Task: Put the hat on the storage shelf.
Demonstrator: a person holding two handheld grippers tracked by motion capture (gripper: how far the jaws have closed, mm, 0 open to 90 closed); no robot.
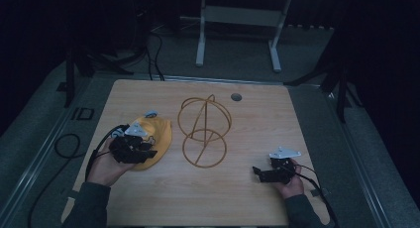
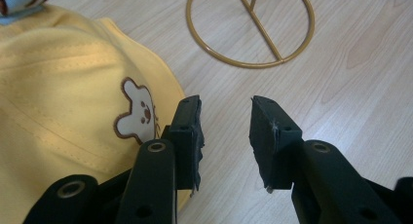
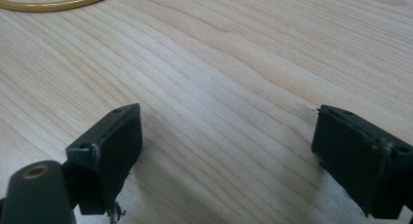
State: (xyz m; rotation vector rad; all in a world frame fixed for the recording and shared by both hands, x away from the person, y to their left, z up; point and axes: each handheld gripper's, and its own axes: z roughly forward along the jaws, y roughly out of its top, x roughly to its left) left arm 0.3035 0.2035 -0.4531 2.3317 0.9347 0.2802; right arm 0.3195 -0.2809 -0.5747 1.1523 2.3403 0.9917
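Observation:
A yellow cap lies on the left half of the wooden table. In the left gripper view the cap shows a small bear patch. My left gripper rests over the cap's right edge. Its jaws stand apart with bare wood between them, the left one over the cap's rim. A gold wire stand made of rings rises at the table's middle, and its base ring lies ahead. My right gripper is low at the front right, jaws wide apart over bare wood.
A grey grommet sits in the tabletop near the far edge. A white desk frame stands on the floor beyond the table. Black cables loop on the floor at the left. A light-blue piece sits at the cap's far end.

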